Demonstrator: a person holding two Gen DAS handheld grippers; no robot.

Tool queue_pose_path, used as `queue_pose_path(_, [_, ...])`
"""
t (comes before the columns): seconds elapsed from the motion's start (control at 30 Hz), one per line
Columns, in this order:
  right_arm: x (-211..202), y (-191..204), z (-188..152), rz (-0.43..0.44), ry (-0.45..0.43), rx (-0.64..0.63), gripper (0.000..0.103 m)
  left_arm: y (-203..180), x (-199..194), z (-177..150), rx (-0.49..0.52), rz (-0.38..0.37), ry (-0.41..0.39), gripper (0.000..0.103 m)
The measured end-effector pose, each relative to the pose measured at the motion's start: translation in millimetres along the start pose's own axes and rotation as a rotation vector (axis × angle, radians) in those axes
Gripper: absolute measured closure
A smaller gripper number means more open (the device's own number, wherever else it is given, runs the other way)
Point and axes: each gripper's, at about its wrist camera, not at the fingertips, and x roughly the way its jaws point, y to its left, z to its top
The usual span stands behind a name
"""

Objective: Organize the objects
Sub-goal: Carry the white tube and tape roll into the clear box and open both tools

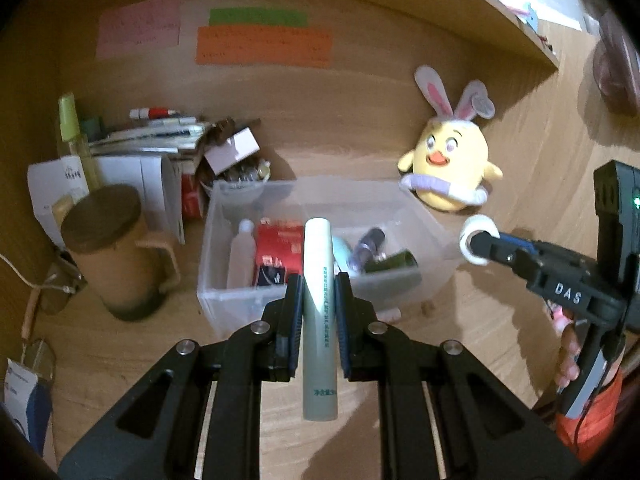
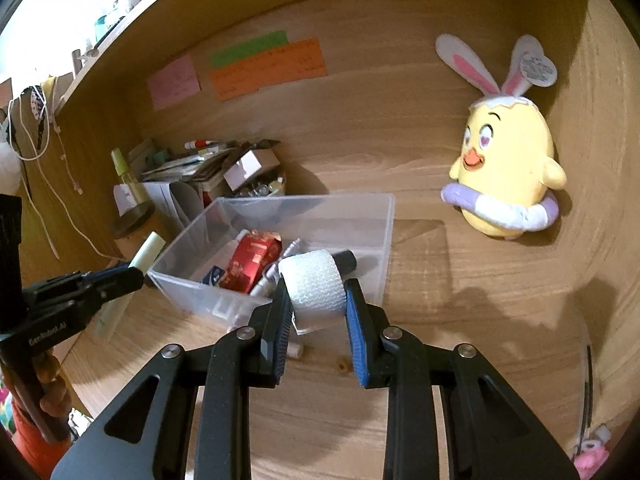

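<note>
Left hand-held gripper [image 1: 318, 304] clamps pale tube [image 1: 318, 300]; right hand-held gripper [image 2: 316, 304] clamps white roll [image 2: 314, 284].

Left wrist view: mounted behind the left tongs [image 1: 318, 280], angled down over the worktop [image 1: 460, 352], close above the clear bin [image 1: 224, 248]. Right wrist view: same tilt, from the right side. Shared: clear bin [image 2: 376, 216], plush chick [image 1: 452, 160] [image 2: 508, 172], back-wall paper notes [image 1: 264, 46] [image 2: 268, 68], each other's tongs.

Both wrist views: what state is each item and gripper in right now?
Left gripper: shut on pale green tube.
Right gripper: shut on white tape roll.
Clear plastic bin: open-topped, partly filled.
Yellow chick plush: upright against wall.
Brown lidded mug: lid on.
</note>
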Motion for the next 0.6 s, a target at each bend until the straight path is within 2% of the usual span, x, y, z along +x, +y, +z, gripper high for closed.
queue_pose_path(0.37, [14, 9, 25, 0.0, -0.036, -0.024, 0.079, 4, 24, 27, -0.001, 0.025, 0.0, 0.088])
queue_pose_path(0.6, [39, 6, 29, -0.009, 0.006, -0.027, 0.079, 13, 54, 34, -0.02, 0.015, 0.056, 0.088])
